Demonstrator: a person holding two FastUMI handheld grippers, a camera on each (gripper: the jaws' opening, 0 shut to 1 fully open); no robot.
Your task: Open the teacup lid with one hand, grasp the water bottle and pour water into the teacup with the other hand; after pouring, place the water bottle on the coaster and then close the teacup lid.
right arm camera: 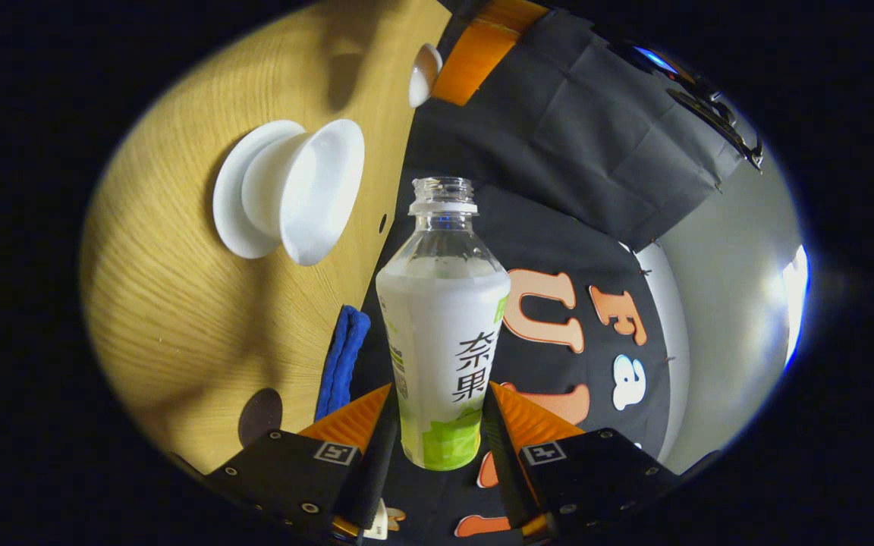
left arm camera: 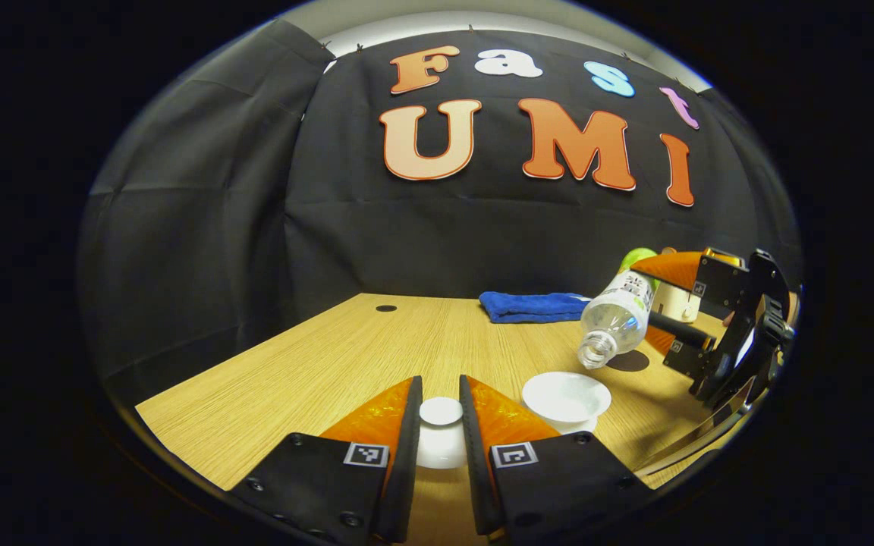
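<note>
My left gripper [left arm camera: 441,385] is shut on the knob of the white teacup lid [left arm camera: 441,412], held just above the wooden table [left arm camera: 315,371], left of the cup. The open white teacup [left arm camera: 566,394] stands on its saucer. Above it the uncapped water bottle [left arm camera: 617,315] tilts mouth-down toward the cup, held by my right gripper [left arm camera: 658,303]. In the right gripper view my right gripper [right arm camera: 441,390] is shut on the bottle [right arm camera: 444,318] at its label, with the teacup [right arm camera: 308,189], saucer [right arm camera: 226,193] and lid [right arm camera: 423,72] beyond. I cannot make out a stream of water.
A dark round coaster [left arm camera: 629,361] lies behind the cup, partly under the bottle; it also appears as the coaster [right arm camera: 259,413]. A folded blue towel [left arm camera: 532,305] lies at the table's back edge, with a pale wooden item [left arm camera: 674,303] to its right.
</note>
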